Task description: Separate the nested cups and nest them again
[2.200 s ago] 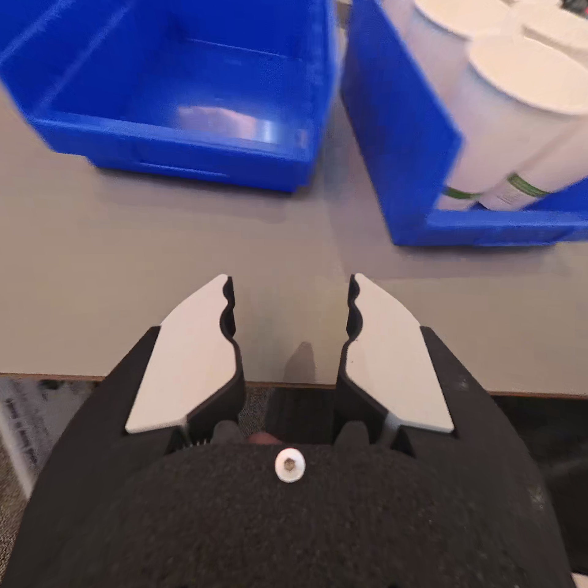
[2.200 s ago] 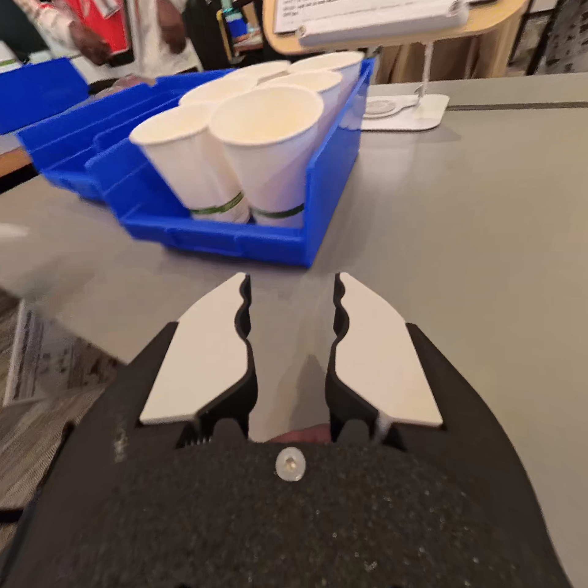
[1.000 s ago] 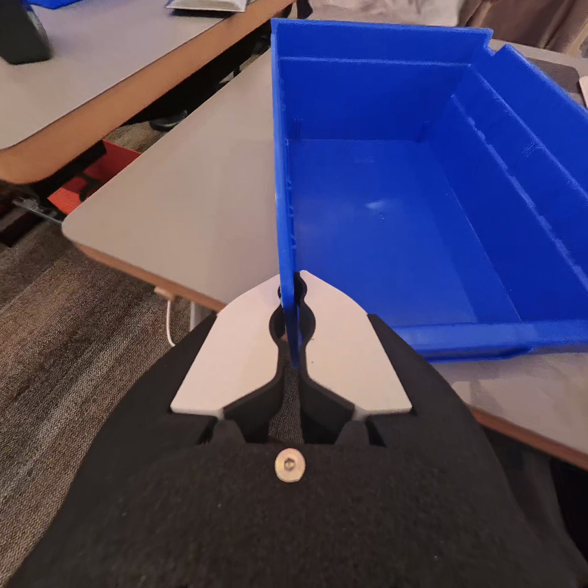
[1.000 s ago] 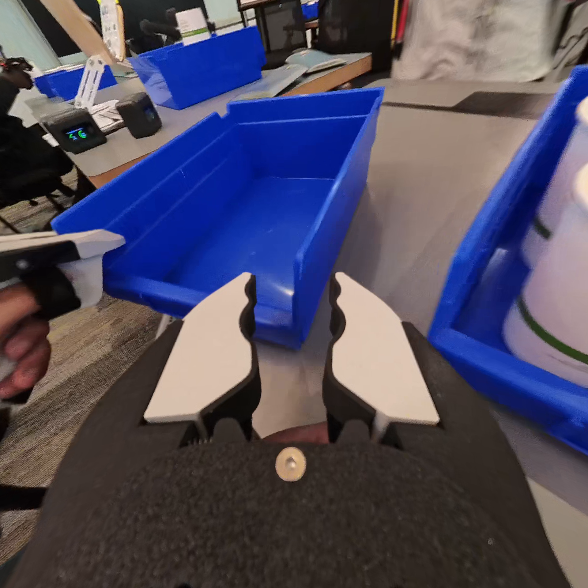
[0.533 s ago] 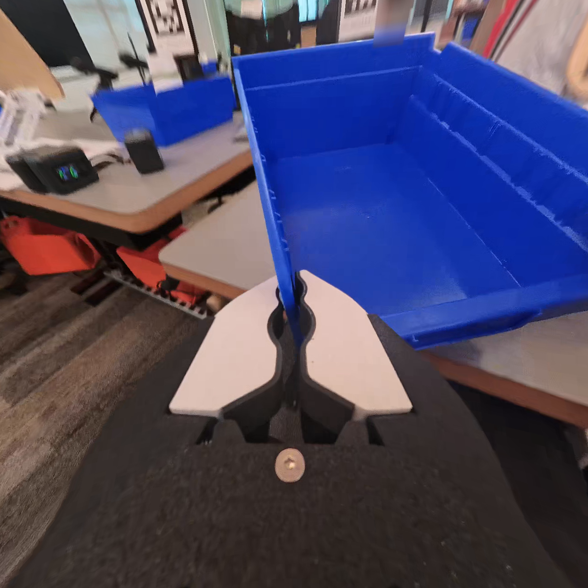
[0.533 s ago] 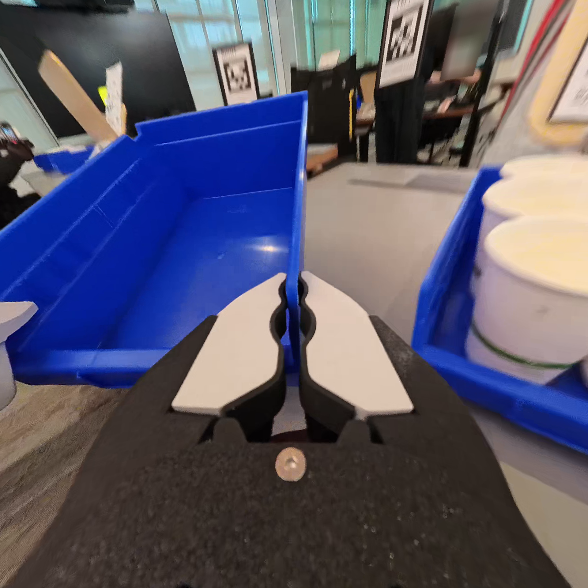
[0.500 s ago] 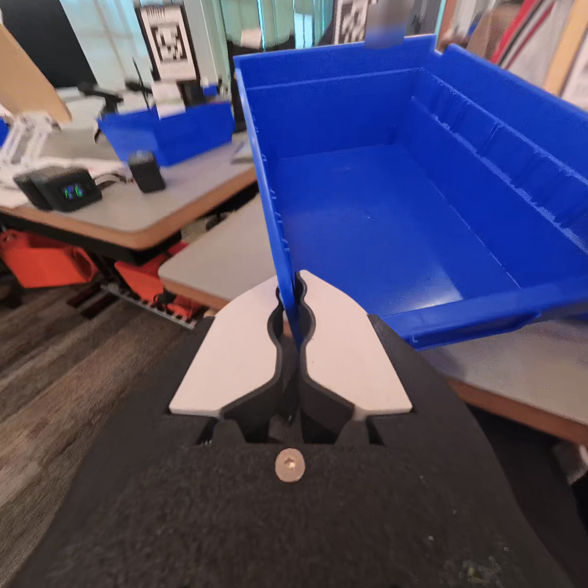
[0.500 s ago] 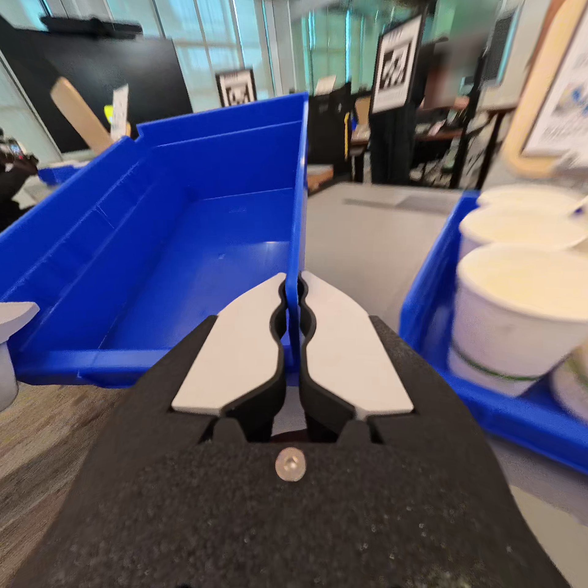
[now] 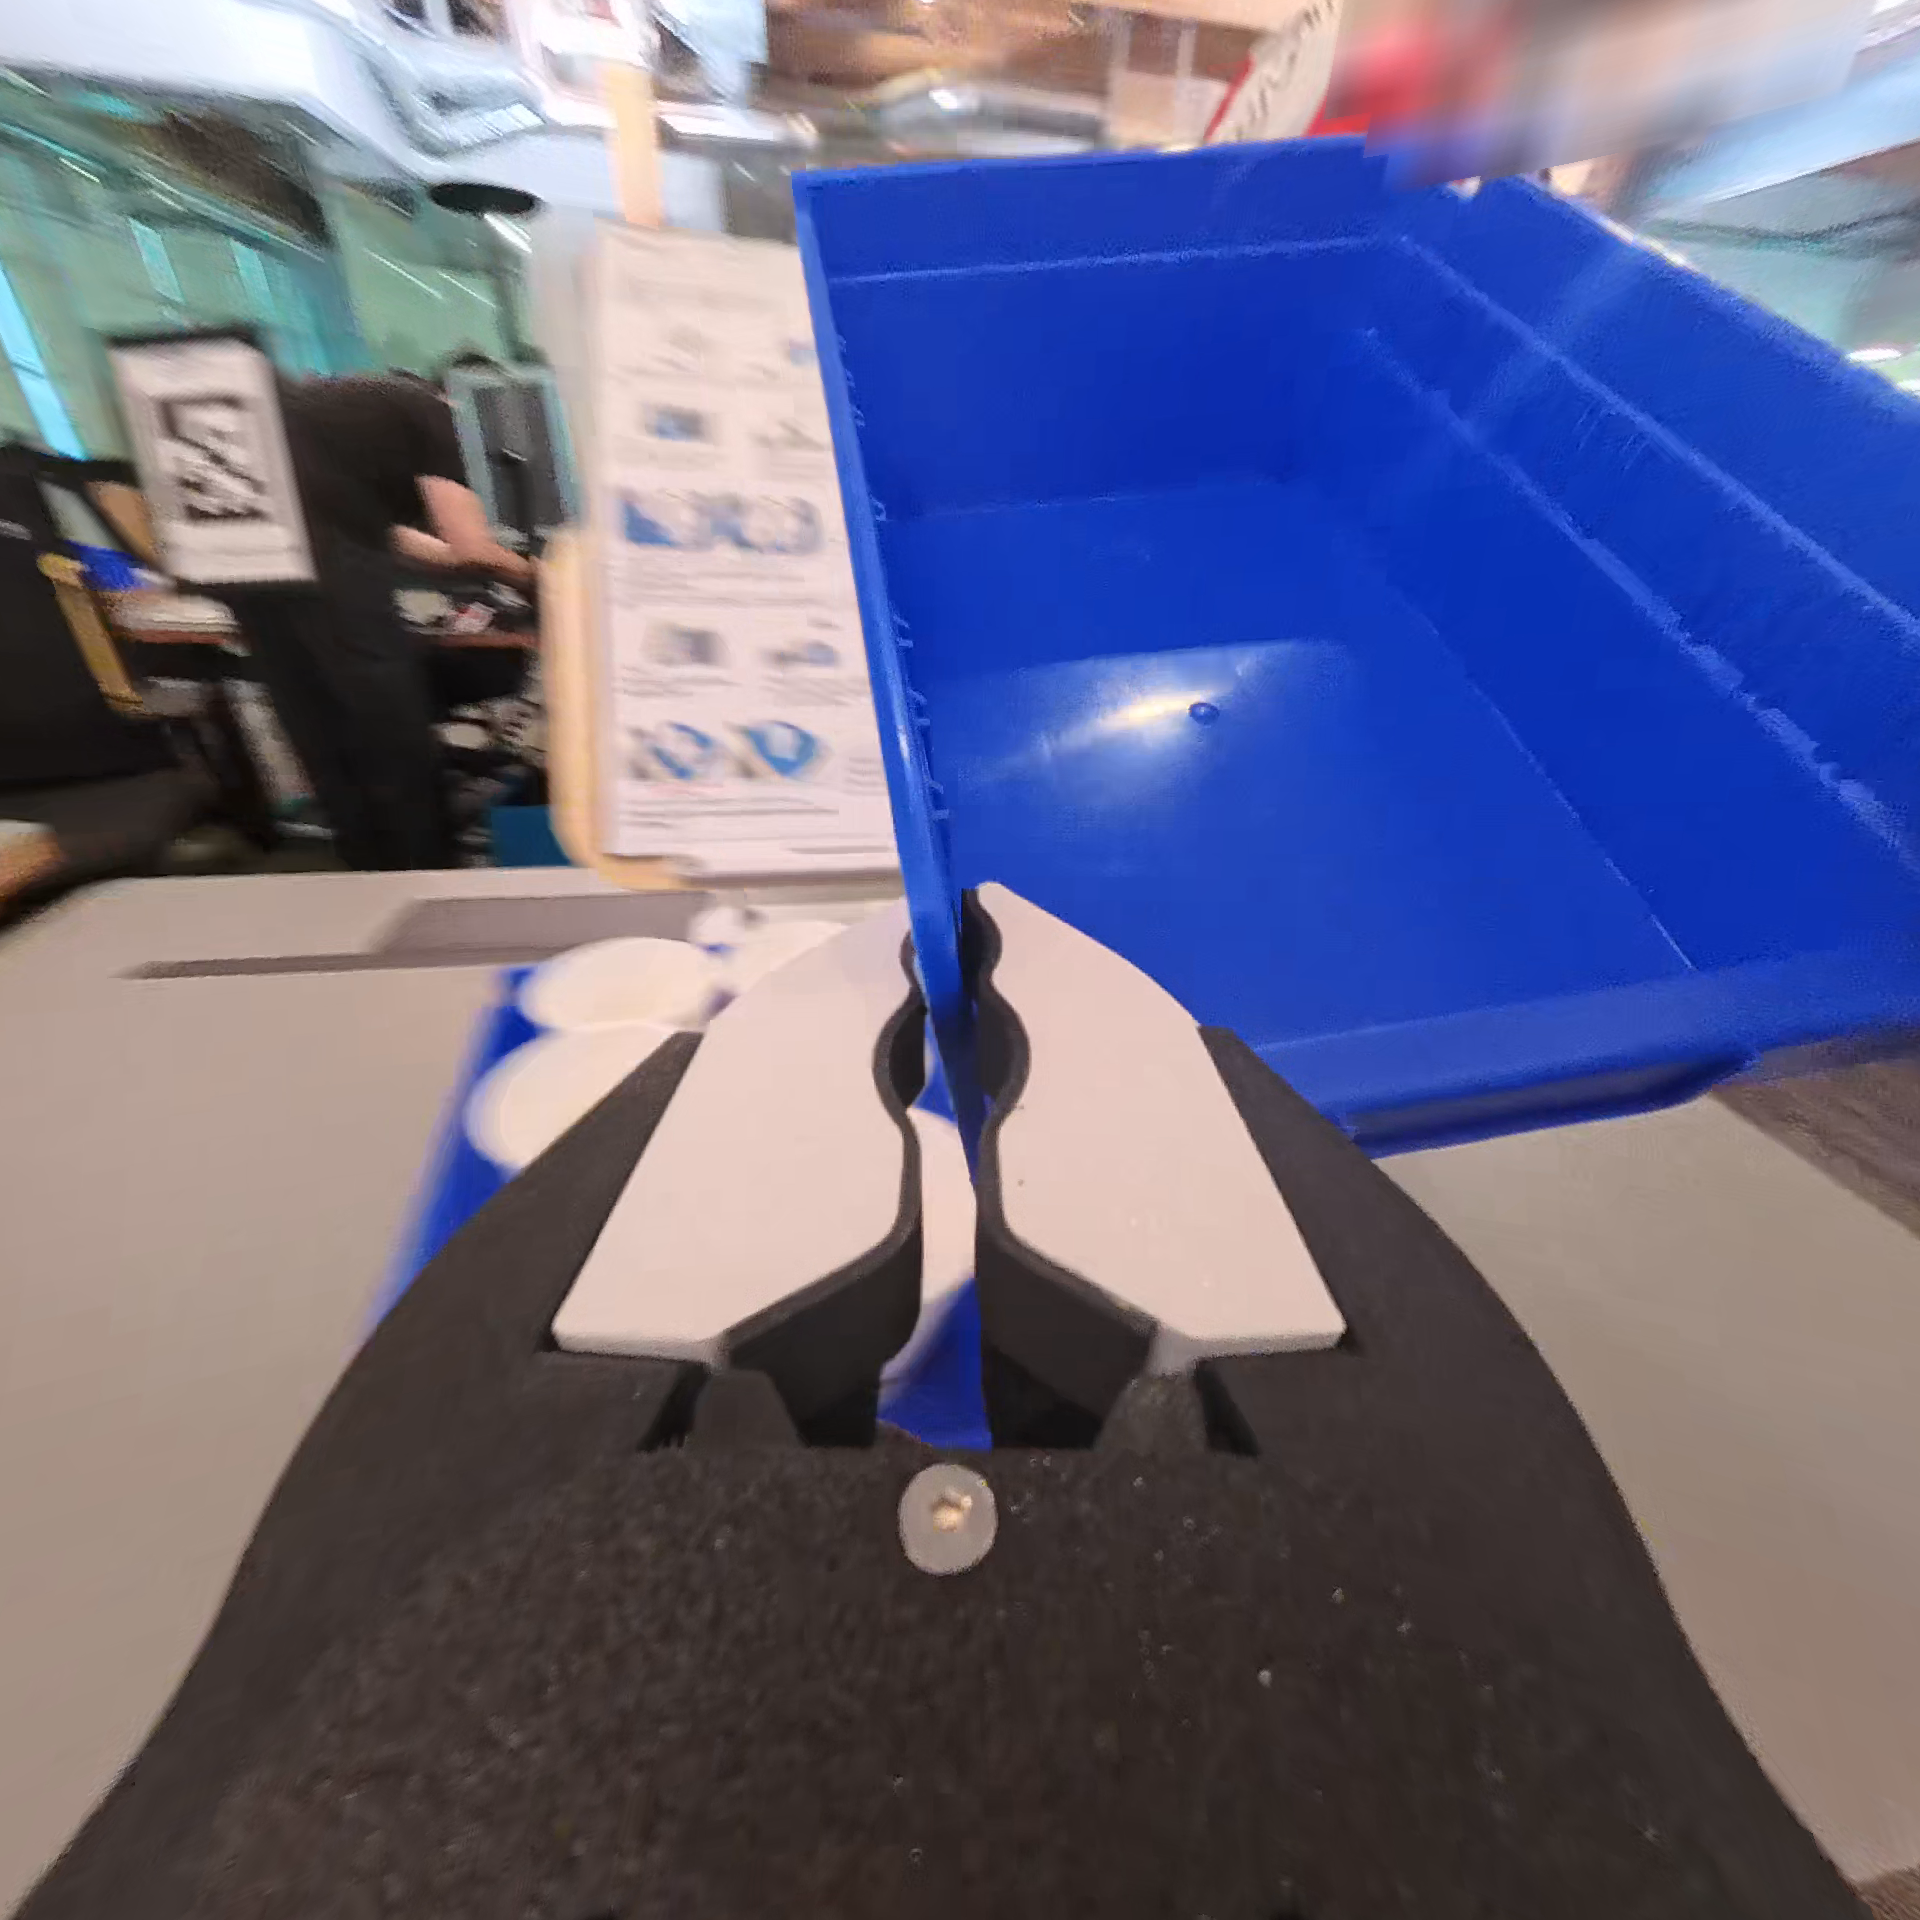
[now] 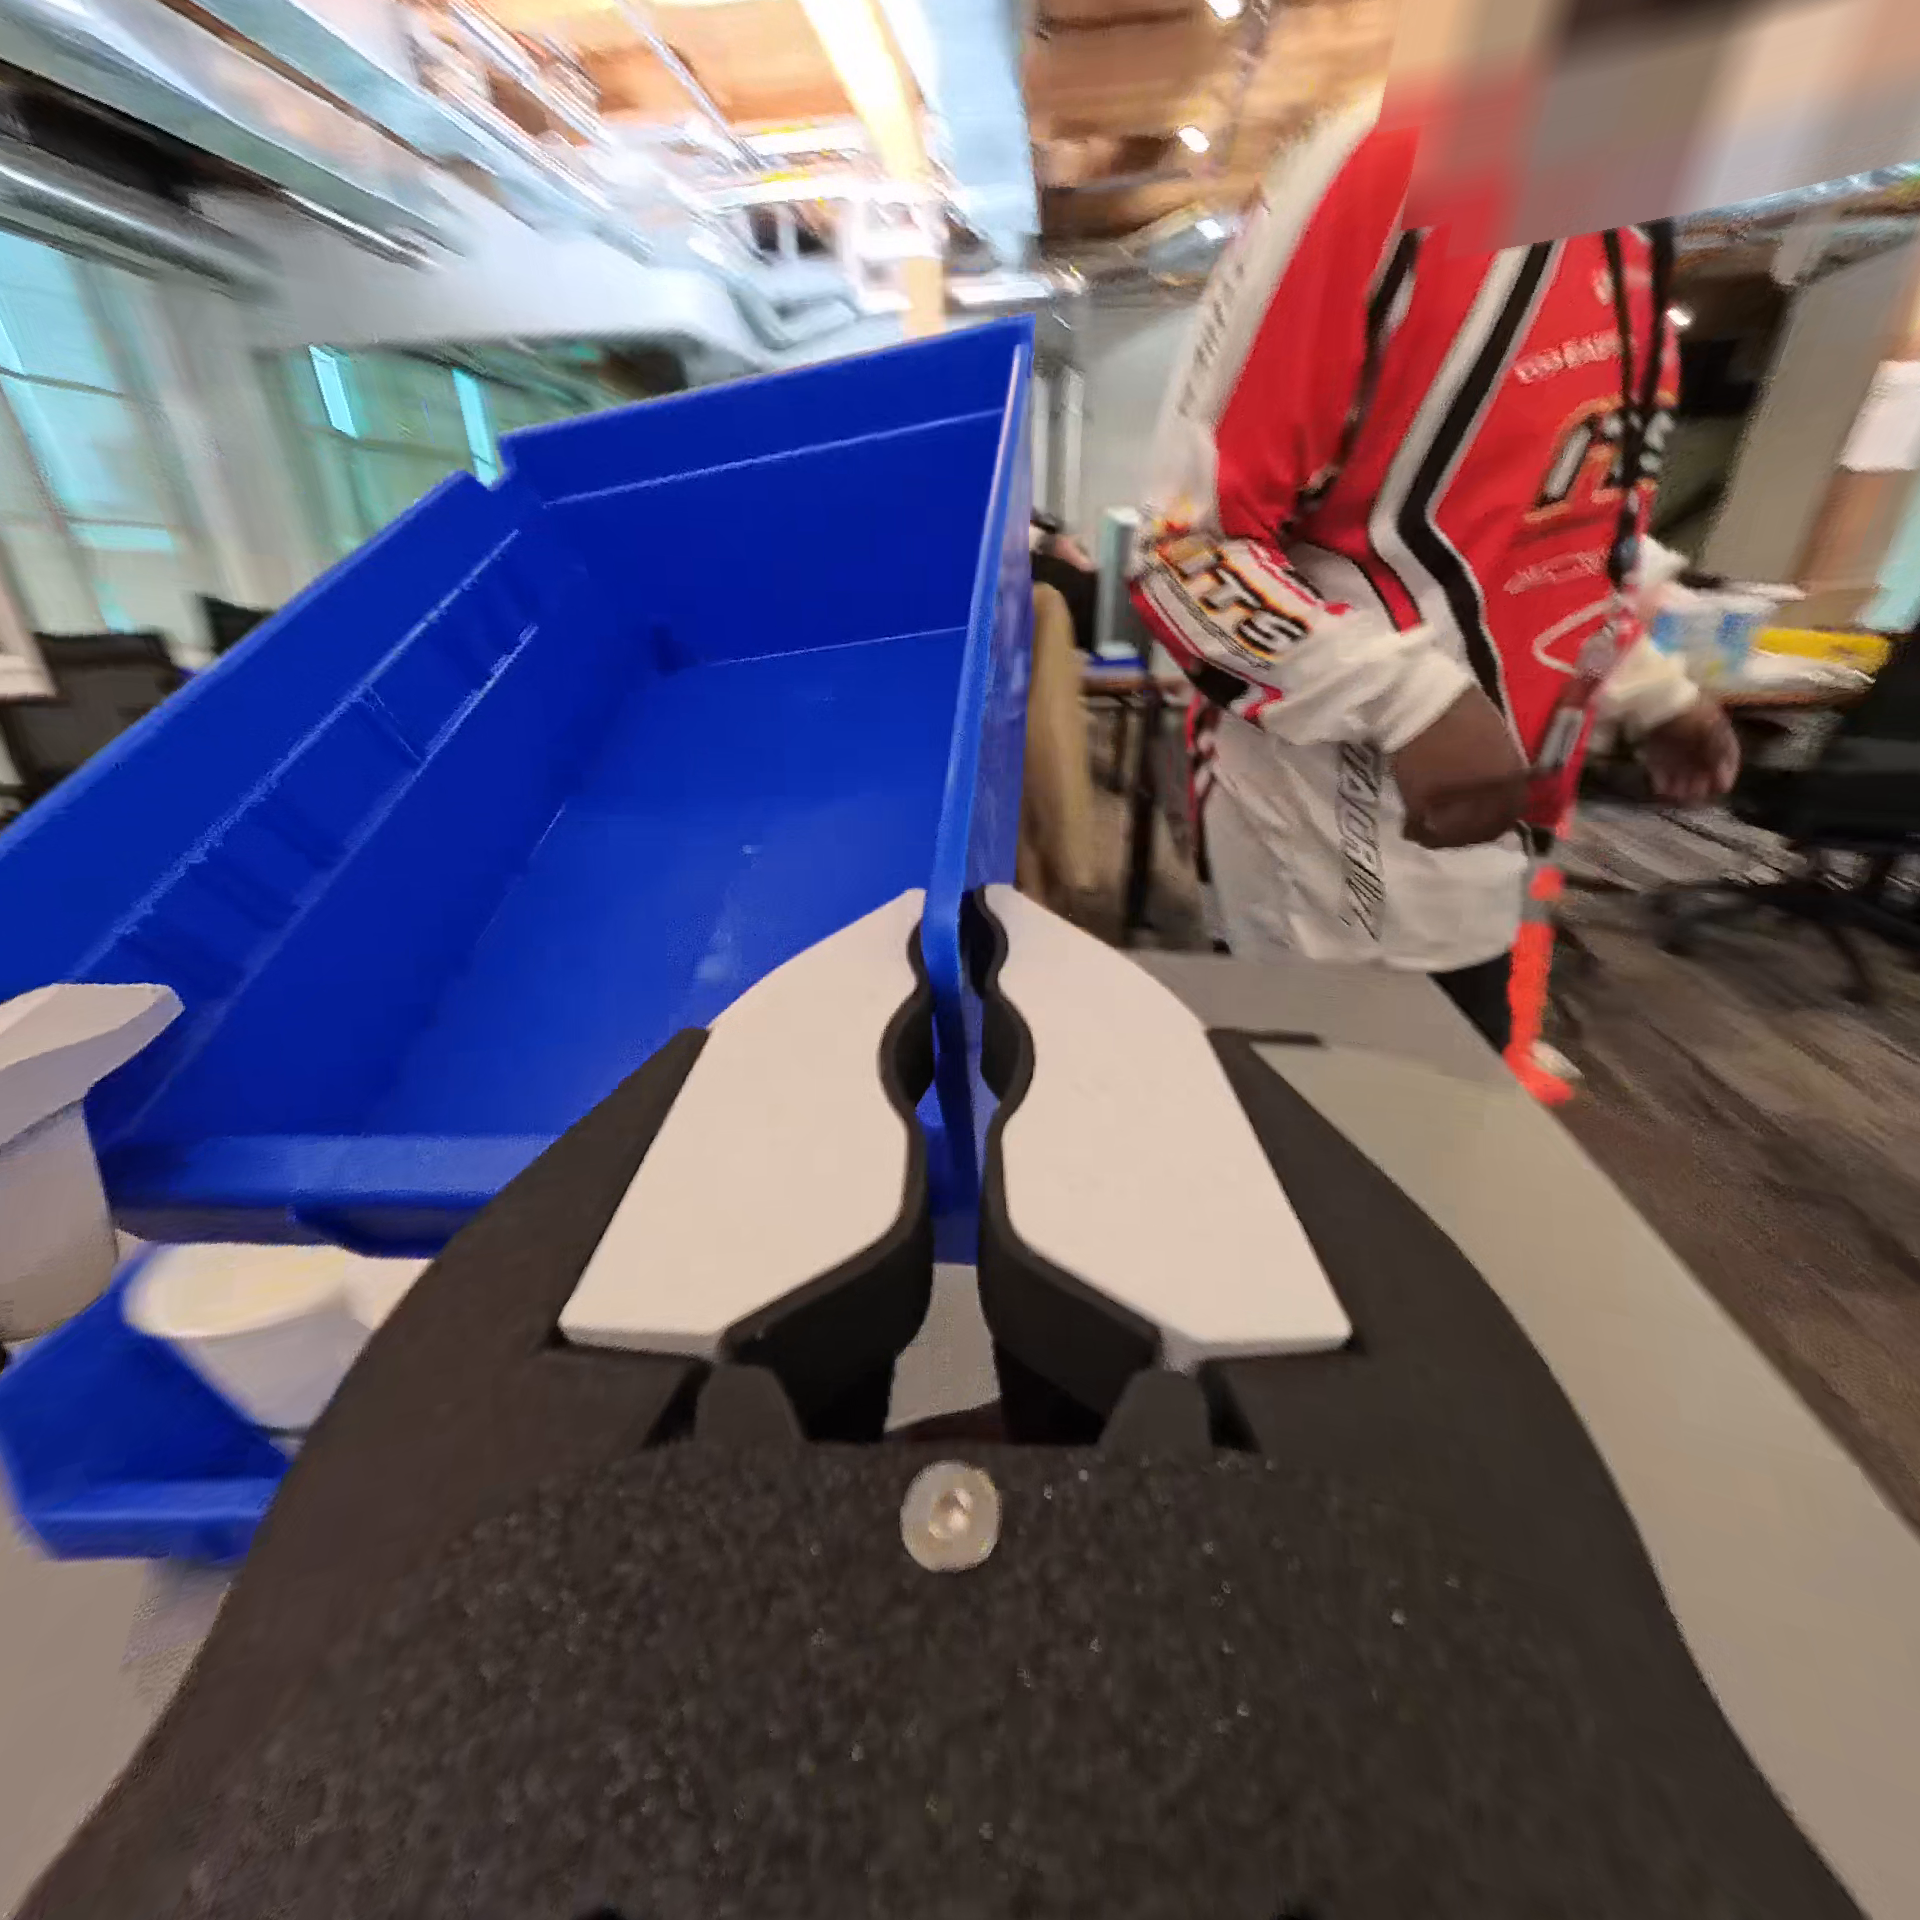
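Cups (image 9: 613, 997) sit in a lower blue bin (image 10: 114, 1455) on the grey worktop (image 9: 156, 1195). Left tongs (image 9: 951, 935) and right tongs (image 10: 951, 935) each pinch opposite side walls of an empty blue bin (image 9: 1351, 727), lifted clear above. Only the right wrist view shows a bystander (image 10: 1403, 623).

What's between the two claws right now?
The empty blue bin: left claw and right claw clamp opposite side walls; both wrist views show it.

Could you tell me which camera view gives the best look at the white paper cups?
The left wrist view: several white paper cups show their rims in the lower blue bin, partly behind the gripper. The right wrist view shows only about one cup below the lifted empty bin.
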The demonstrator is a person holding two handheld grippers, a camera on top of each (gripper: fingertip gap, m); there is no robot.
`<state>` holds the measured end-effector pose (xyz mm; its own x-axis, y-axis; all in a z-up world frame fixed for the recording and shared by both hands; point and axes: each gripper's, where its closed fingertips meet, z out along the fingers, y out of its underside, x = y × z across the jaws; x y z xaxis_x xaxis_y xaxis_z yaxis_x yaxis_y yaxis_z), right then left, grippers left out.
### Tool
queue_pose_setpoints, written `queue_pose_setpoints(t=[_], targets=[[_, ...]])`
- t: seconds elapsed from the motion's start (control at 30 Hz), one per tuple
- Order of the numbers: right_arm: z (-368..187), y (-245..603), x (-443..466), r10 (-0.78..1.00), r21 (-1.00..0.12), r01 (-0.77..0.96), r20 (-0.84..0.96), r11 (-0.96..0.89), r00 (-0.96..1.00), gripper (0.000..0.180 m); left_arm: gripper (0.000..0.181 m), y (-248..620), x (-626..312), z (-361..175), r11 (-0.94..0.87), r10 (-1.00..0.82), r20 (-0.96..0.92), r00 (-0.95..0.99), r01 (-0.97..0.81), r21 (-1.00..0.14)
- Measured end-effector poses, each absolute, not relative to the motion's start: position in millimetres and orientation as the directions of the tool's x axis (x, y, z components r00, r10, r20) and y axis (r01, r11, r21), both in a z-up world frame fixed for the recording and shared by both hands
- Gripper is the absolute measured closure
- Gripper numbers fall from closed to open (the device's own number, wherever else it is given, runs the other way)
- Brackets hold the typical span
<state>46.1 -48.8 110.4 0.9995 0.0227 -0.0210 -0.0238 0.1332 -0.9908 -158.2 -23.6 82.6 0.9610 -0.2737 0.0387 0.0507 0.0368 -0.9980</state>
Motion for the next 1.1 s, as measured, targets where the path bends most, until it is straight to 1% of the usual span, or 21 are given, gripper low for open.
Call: queue_pose_setpoints(t=[0.1,0.2,0.27,0.43,0.57,0.63,0.7,0.77,0.8,0.83,0.9,0.93,0.97,1.03,1.1], targets=[[68,-45,141,-0.084,-0.999,-0.031,-0.034,0.040,0.996,0.176,0.178,-1,-56,40,-0.069,-0.378,0.076,0.923,0.054,-0.996],[12,-41,215,-0.131,-0.994,-0.085,-0.077,-0.061,0.988,0.175,0.178,10,23,-11,-0.165,-0.432,0.081,0.898,0.010,-0.986],[-24,-39,248,-0.141,-0.984,-0.129,-0.112,-0.122,0.984,0.175,0.177,11,59,-44,-0.220,-0.447,0.074,0.892,-0.029,-0.975],[-91,-27,285,-0.140,-0.952,-0.178,-0.147,-0.249,0.979,0.175,0.176,18,101,-107,-0.321,-0.462,0.049,0.886,-0.116,-0.940],[-125,-18,292,-0.126,-0.925,-0.169,-0.133,-0.340,0.983,0.175,0.173,23,106,-135,-0.367,-0.478,0.045,0.877,-0.153,-0.917],[-126,-14,292,-0.109,-0.927,-0.211,-0.186,-0.310,0.977,0.175,0.168,19,107,-138,-0.383,-0.482,0.065,0.874,-0.144,-0.912],[-126,-10,295,-0.110,-0.928,-0.192,-0.165,-0.319,0.980,0.176,0.156,14,112,-141,-0.414,-0.503,0.108,0.858,-0.129,-0.901],[-125,-9,298,-0.116,-0.925,-0.177,-0.146,-0.337,0.982,0.173,0.128,10,111,-140,-0.428,-0.507,0.124,0.853,-0.124,-0.895],[-121,-12,300,-0.133,-0.927,-0.177,-0.139,-0.332,0.981,0.157,0.117,5,107,-137,-0.418,-0.525,0.115,0.843,-0.138,-0.898],[-114,-18,302,-0.158,-0.930,-0.170,-0.124,-0.325,0.980,0.147,0.113,-2,98,-131,-0.398,-0.539,0.085,0.838,-0.164,-0.903],[-91,-39,297,-0.230,-0.949,-0.133,-0.067,-0.284,0.971,0.139,0.112,-22,67,-110,-0.342,-0.561,0.031,0.827,-0.197,-0.919],[-73,-50,286,-0.263,-0.967,-0.107,-0.044,-0.230,0.964,0.138,0.113,-37,50,-99,-0.323,-0.589,0.025,0.807,-0.207,-0.923],[-57,-58,263,-0.250,-0.981,-0.081,-0.035,-0.174,0.968,0.139,0.113,-53,29,-87,-0.301,-0.606,0.008,0.795,-0.220,-0.928],[-39,-62,191,-0.147,-0.993,-0.064,-0.048,-0.104,0.988,0.140,0.118,-76,-29,-62,-0.243,-0.588,-0.052,0.807,-0.238,-0.940],[-45,-55,91,0.080,-0.986,-0.128,-0.137,-0.111,0.987,0.141,0.124,-79,-108,-42,-0.191,-0.473,-0.104,0.875,-0.218,-0.957]])
